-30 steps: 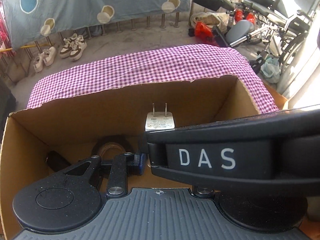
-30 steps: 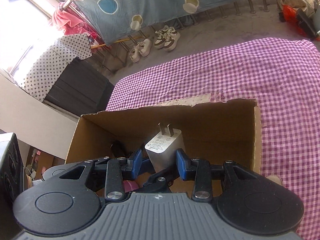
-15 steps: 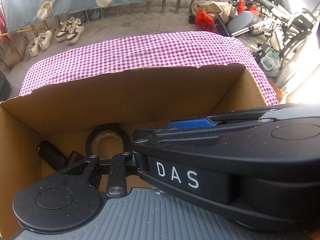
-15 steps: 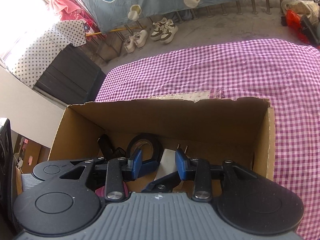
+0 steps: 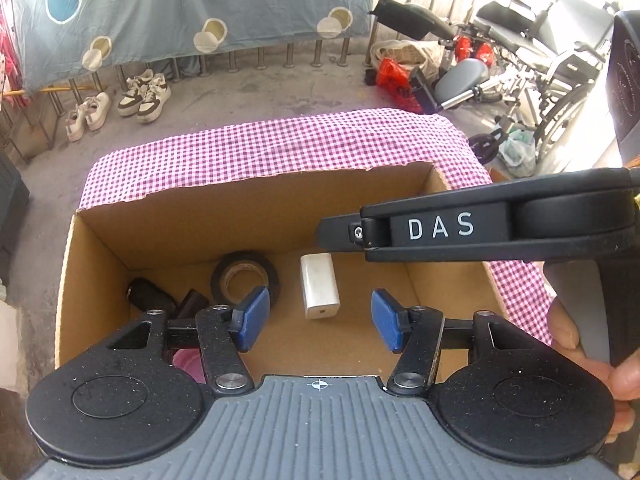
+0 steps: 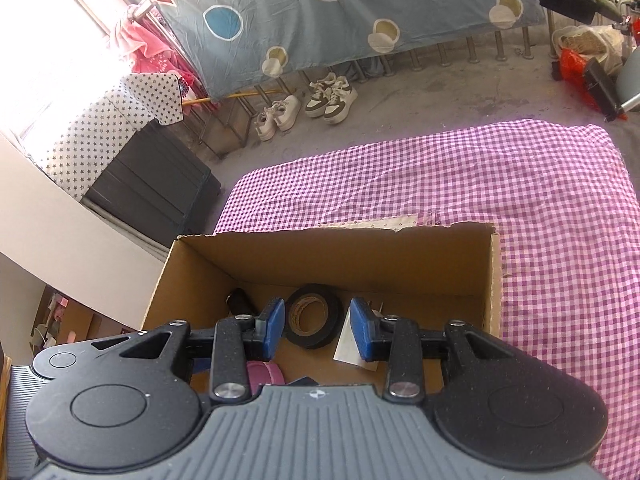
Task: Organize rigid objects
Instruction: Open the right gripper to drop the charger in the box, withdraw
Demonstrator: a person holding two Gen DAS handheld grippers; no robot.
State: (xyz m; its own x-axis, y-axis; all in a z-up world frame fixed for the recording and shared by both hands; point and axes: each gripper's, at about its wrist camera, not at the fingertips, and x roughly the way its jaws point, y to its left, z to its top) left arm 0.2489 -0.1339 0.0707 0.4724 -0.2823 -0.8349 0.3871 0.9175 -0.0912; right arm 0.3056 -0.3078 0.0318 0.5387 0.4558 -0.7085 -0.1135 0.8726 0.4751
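Cardboard box [image 5: 104, 256] holds charger [image 5: 319, 286], beyond left gripper [image 5: 316, 320].

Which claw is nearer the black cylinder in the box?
Left. The left claw, empty and just opened wider, hangs above and beside the cylinder; the right claw is across the box, over the charger.

A surface draped in a wrinkled purple-and-white checked cloth [image 6: 520, 184] carries an open brown cardboard box [image 6: 340, 252] with a torn far rim. The box stands on the cloth's near left part; the rest of the cloth lies bare. Grey concrete floor [image 6: 440, 92] surrounds it.
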